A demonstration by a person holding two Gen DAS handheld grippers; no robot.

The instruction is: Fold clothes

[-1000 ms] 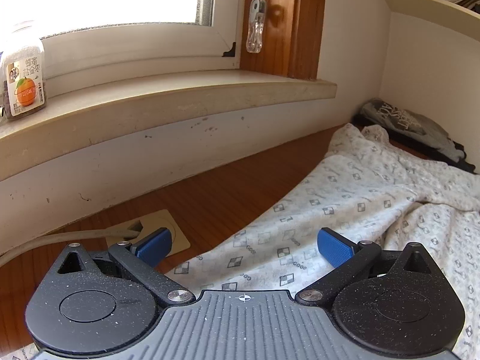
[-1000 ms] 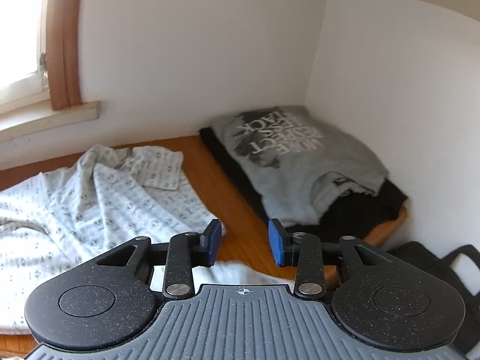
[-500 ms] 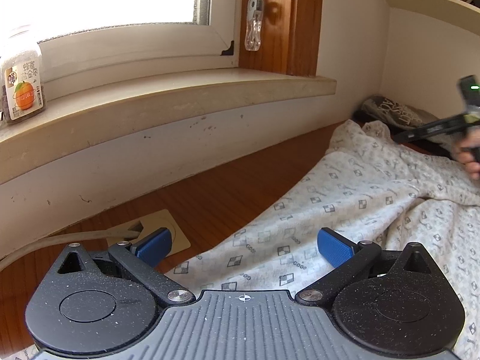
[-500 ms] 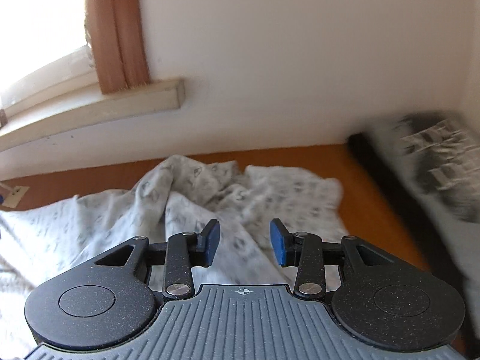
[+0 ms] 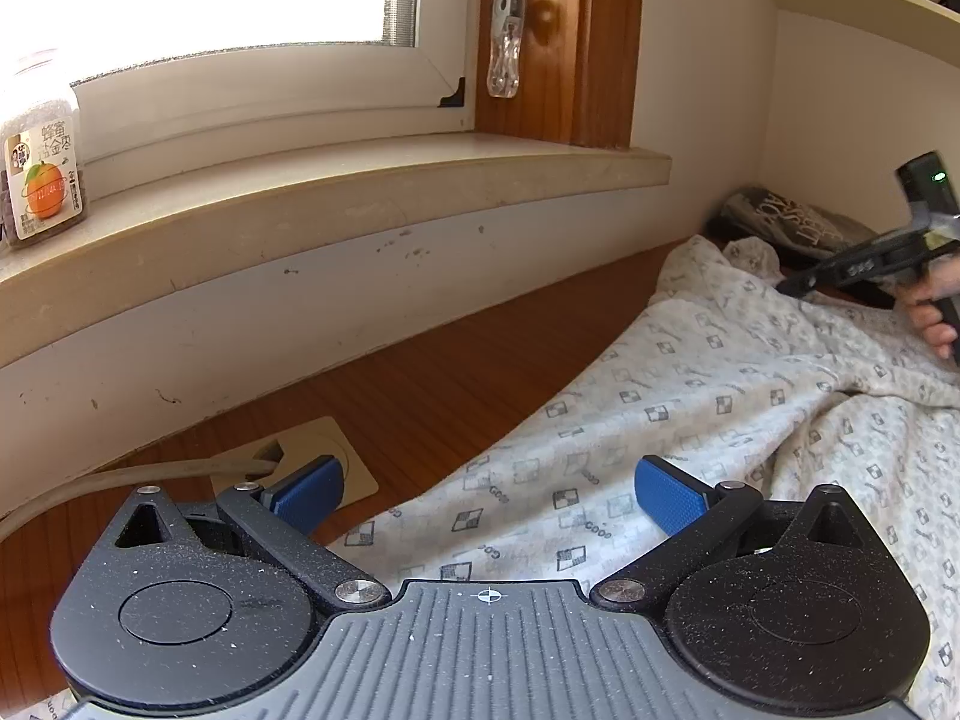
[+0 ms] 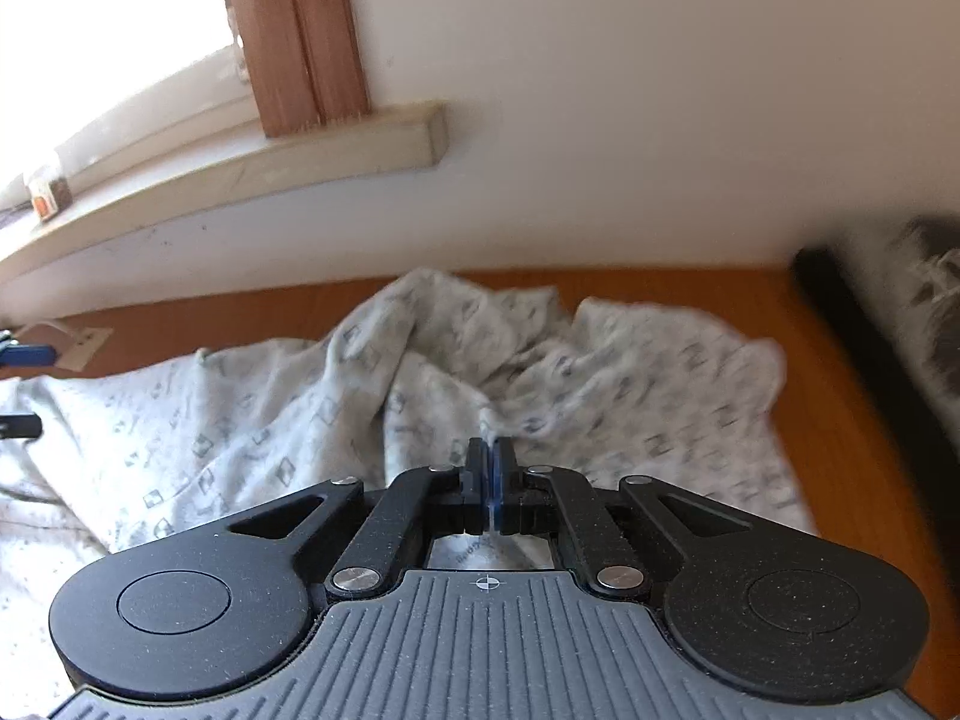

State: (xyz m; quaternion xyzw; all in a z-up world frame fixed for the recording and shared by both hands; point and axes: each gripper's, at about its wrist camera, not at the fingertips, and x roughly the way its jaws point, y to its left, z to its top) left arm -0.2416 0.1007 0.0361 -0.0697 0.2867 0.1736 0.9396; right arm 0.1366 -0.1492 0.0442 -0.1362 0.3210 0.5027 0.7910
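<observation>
A wooden platform (image 5: 420, 396) with a fine ribbed grain runs below a white wall and a pale stone windowsill (image 5: 336, 192). Most of it is covered by a crumpled white garment (image 5: 708, 420) printed with small grey squares and lettering, soft and rumpled into ridges; it spreads from the near edge toward the far corner, where it bunches beside a folded grey T-shirt (image 5: 780, 222) with bold lettering, lying on a dark stack against the wall.

The left gripper (image 5: 489, 495), black with ribbed blue pads, hangs over the garment's near edge with its jaws wide apart and nothing between them. The right gripper (image 6: 491, 468) is tipped down at a raised fold near the middle of the cloth; its jaws have just closed and now stand together, the pads meeting with the fabric bunched at their tips, though whether any cloth is pinched cannot be told. In the left wrist view that tool appears at the right edge, gripped by a hand (image 5: 933, 312).

A beige floor plate (image 5: 342, 468) with a thick cable (image 5: 150, 471) sits by the platform's window-side edge. A clear jar (image 5: 42, 168) with an orange label stands on the sill, and a clear plastic blind pull (image 5: 507, 48) hangs on a bead chain against the wooden window frame (image 5: 576, 42).
</observation>
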